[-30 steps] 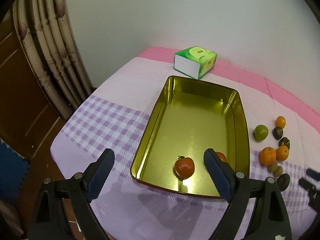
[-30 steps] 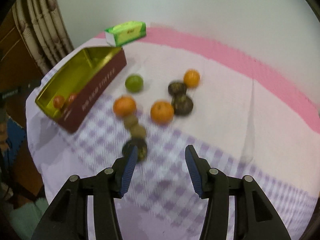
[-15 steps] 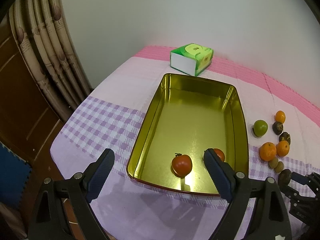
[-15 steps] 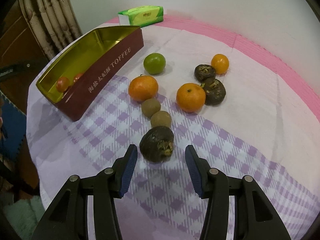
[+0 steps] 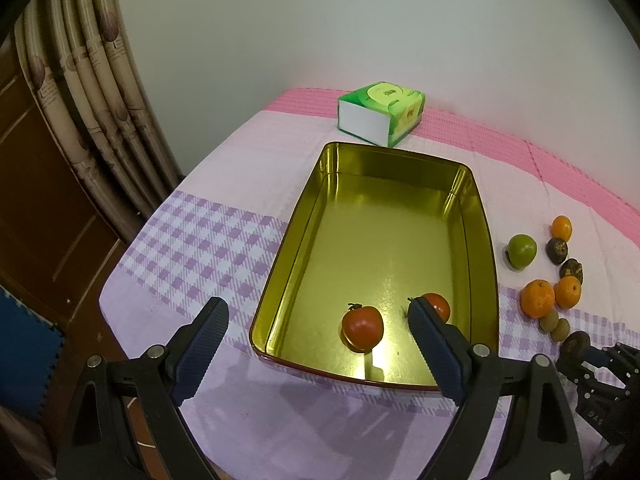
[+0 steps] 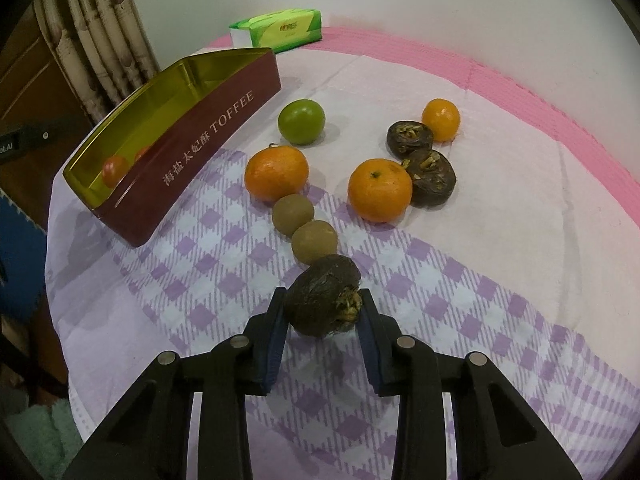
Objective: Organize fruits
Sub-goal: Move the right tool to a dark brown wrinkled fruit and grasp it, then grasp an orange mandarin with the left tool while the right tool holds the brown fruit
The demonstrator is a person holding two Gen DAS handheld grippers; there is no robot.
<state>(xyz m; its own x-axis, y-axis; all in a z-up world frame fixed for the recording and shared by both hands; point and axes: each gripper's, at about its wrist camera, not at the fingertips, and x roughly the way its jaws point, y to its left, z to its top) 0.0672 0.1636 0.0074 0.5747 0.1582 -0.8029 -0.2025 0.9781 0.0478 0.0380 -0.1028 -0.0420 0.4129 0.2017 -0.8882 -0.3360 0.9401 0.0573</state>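
right gripper (image 6: 323, 312) fingers pinch the dark fruit (image 6: 325, 295) (touching a brown neighbour (image 6: 314, 241)), bare cloth beyond; left gripper (image 5: 318, 342) gapes.

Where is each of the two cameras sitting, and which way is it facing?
Left wrist: on the left gripper, angled down over the gold rectangular tin holding two red tomatoes; own open jaws show.
Right wrist: on the right gripper, angled down at loose fruit on the checked cloth; jaws shut on a dark brown wrinkled fruit.
Shared: tin, green tissue pack, fruit cluster; the left view also catches the right gripper.
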